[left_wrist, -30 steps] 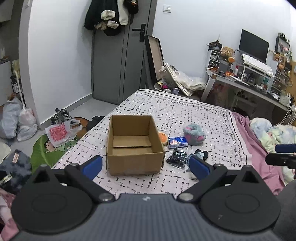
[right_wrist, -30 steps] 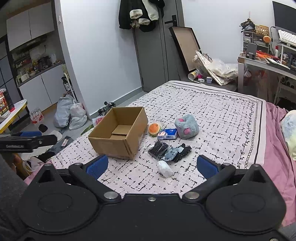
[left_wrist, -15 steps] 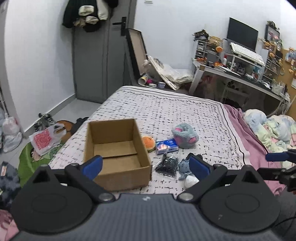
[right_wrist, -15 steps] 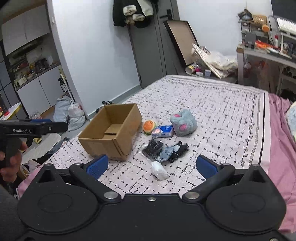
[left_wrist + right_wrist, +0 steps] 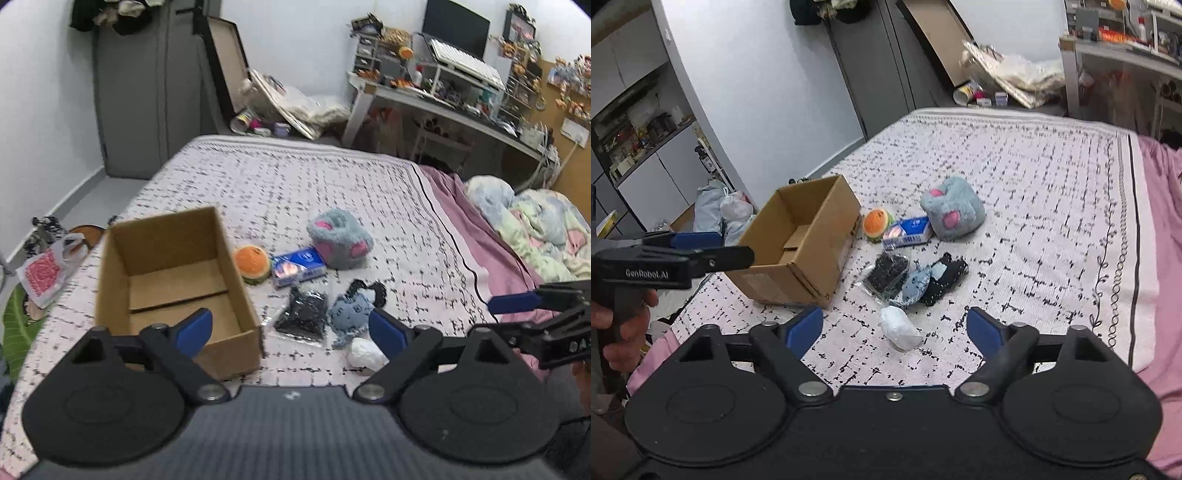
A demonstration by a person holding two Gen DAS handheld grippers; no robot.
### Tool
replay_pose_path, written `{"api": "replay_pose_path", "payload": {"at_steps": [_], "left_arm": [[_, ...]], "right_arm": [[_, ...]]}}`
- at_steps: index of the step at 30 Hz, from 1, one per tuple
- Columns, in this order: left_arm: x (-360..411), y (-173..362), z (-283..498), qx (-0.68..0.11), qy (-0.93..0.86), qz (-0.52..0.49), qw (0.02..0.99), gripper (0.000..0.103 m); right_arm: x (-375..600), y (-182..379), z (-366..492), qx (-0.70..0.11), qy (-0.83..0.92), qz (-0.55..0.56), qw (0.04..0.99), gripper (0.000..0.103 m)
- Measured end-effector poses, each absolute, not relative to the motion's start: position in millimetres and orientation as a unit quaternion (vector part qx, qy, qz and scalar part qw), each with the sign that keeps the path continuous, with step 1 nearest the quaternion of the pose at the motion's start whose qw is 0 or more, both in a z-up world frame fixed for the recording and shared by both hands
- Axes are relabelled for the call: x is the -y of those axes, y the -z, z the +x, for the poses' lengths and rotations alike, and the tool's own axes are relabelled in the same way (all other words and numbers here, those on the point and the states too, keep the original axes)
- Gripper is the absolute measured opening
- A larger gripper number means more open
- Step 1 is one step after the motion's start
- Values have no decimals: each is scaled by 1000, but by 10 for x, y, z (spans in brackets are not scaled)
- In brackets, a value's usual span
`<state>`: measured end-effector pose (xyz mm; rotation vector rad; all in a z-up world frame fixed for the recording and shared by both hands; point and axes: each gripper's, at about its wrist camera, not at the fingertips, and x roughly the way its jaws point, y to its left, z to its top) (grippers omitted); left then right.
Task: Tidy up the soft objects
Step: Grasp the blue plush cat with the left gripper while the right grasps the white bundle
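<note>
An open, empty cardboard box [image 5: 173,280] [image 5: 801,240] sits on the patterned bedspread [image 5: 295,184]. To its right lie an orange plush ball [image 5: 252,264] [image 5: 876,224], a blue packet [image 5: 298,266] [image 5: 908,232], a grey-and-pink plush [image 5: 340,242] [image 5: 953,208], a black bagged item [image 5: 303,314] [image 5: 886,273], a blue-and-black cloth [image 5: 351,314] [image 5: 934,278] and a white wad [image 5: 364,352] [image 5: 899,328]. My left gripper [image 5: 290,328] is open and empty, just before the box and the items. My right gripper [image 5: 895,328] is open and empty, with the white wad between its fingers' line, apart from them.
A pink sheet [image 5: 480,236] and a crumpled pastel duvet [image 5: 535,229] lie on the bed's right side. A cluttered desk [image 5: 443,107] stands behind the bed. Bags [image 5: 720,214] lie on the floor left of the bed. A grey door [image 5: 147,85] is at the back.
Both grippers have moved forward and down toward the bed. The box and items look larger and nearer. The left gripper's view has swung right. Nothing was grasped.
</note>
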<state>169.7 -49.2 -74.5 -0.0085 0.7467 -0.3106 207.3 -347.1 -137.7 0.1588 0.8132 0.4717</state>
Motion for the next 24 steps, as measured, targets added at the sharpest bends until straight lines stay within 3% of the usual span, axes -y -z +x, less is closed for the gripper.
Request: {"api": "replay_pose_path", "payload": {"at_steps": [11,24], "left_arm": [[696,1058,2095,-390,190,-20,901,71],[797,1352,2353,-424,227,-43,876,51]], "right_arm": [[3378,1707,2339,-434,-225,79,869,75],[3047,2144,2587,-469,-254,48,845,59]]}}
